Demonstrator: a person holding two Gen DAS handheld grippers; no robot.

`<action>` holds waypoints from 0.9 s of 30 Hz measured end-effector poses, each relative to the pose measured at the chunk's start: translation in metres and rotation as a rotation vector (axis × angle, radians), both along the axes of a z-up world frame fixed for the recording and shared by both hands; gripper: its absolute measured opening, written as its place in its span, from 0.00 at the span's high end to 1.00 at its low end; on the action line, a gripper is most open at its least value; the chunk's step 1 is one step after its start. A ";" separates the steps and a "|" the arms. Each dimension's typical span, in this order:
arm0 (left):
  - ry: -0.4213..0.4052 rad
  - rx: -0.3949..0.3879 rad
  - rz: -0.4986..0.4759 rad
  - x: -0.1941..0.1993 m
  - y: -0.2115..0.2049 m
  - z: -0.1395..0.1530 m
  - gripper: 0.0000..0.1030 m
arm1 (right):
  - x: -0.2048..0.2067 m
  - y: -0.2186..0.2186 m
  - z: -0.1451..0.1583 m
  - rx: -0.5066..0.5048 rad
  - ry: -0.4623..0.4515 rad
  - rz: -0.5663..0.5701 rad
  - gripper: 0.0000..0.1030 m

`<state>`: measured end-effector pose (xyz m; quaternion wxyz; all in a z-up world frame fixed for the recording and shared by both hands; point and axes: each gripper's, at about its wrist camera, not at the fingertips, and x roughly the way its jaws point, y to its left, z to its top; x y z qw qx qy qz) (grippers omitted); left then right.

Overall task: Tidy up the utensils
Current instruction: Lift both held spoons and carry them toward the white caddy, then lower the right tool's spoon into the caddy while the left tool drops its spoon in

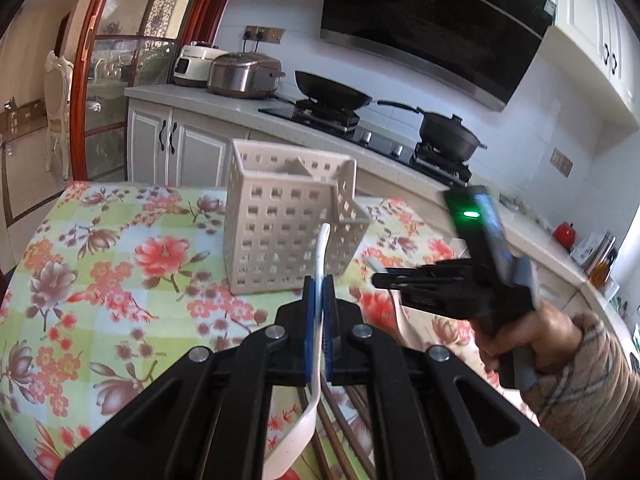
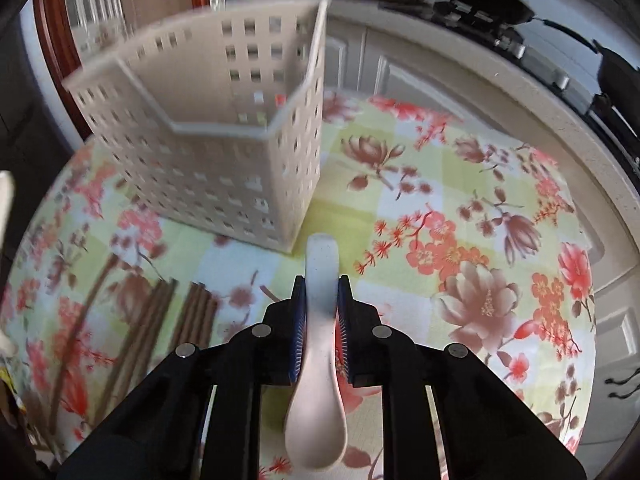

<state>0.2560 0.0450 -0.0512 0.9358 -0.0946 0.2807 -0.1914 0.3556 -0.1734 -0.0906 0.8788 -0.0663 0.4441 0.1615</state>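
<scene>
Between each gripper's pads, left gripper (image 1: 319, 292) and right gripper (image 2: 322, 296) each clamped on a white spoon (image 2: 318, 360)

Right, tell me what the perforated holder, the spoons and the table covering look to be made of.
Holder: likely moulded plastic, matte beige; even walls with a regular grid of square holes.
Spoon in the right gripper: ceramic or melamine, off-white, smooth with a soft sheen; I cannot tell which. The spoon in the left gripper looks the same.
Table covering: probably wipeable vinyl or oilcloth; flat floral print, slight gloss.
</scene>
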 end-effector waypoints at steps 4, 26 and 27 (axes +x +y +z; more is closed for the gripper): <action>-0.024 -0.055 0.001 0.005 0.008 0.019 0.96 | -0.023 -0.011 0.038 0.102 -0.122 -0.007 0.85; -0.174 -0.130 0.098 0.074 0.010 0.098 0.96 | -0.017 0.002 0.140 0.204 -0.362 0.026 0.85; -0.187 -0.140 0.101 0.080 0.009 0.101 0.96 | -0.014 0.003 0.142 0.208 -0.368 0.028 0.85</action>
